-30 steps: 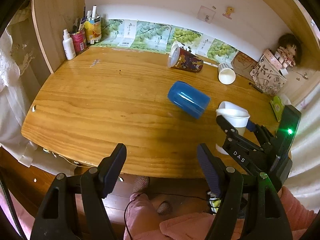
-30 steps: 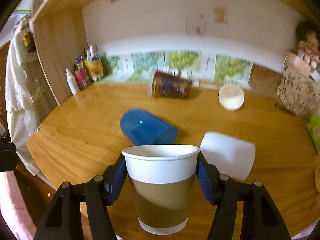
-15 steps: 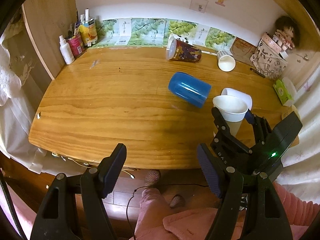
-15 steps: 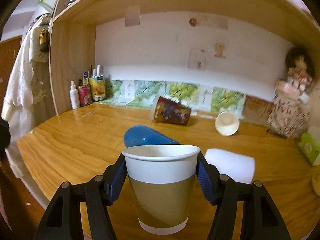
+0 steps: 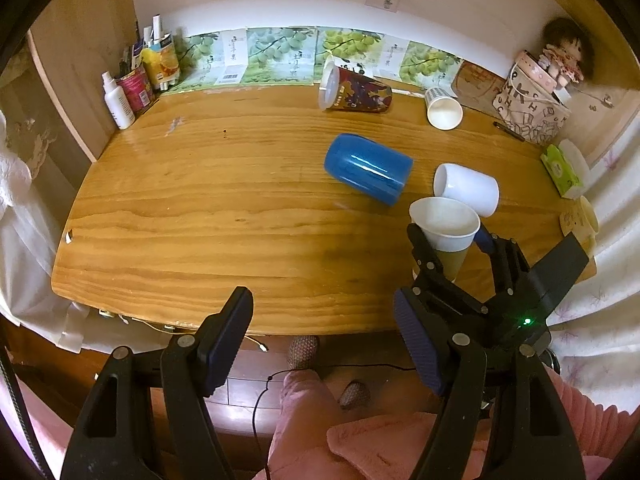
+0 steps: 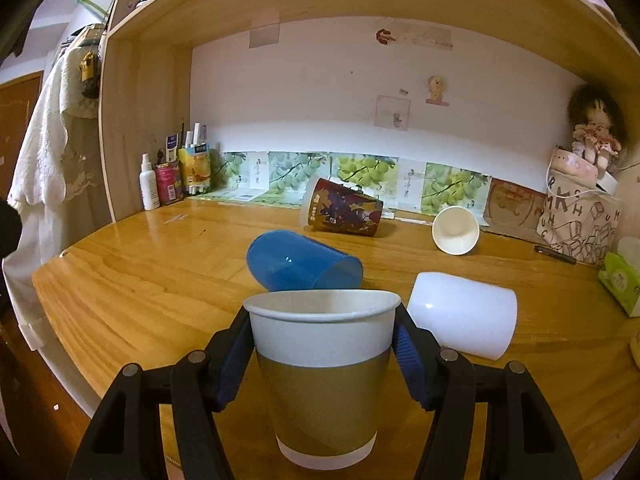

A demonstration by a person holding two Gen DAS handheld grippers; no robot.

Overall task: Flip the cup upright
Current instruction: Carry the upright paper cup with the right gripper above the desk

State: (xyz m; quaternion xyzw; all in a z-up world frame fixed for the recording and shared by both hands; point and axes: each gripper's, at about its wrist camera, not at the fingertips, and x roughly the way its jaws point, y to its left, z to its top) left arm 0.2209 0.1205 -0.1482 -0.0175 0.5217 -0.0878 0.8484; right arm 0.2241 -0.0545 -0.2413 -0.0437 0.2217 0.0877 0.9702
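Paper cup (image 6: 322,368), white upper band over a gold lower body, sits mouth-up between the blue pads of the right claw (image 6: 323,354), which is clamped on its white band just under the rim. Cup axis reads close to vertical in the right wrist view. From the left wrist view the same cup (image 5: 445,227) appears near the front right part of the worktop (image 5: 200,216), held over it; whether the base touches the wood cannot be told from either view. Left claw (image 5: 322,338) hangs open and empty off the front edge of the worktop, well apart from everything. Other cups lie on their sides: blue cup (image 6: 302,262) just behind the held one, white cup (image 6: 464,314) to its right, patterned cup (image 6: 340,210) and small paper cup (image 6: 456,230) near the back wall. Judged step: the turn itself looks done, and the set-down is in hand. Next move calls for lowering the base flat onto bare wood, short of the blue cup and clear of the white one, then parting the pads evenly so neither drags the rim sideways. Thin paper wall will likely dent under a hard squeeze and tip easily if released tilted.
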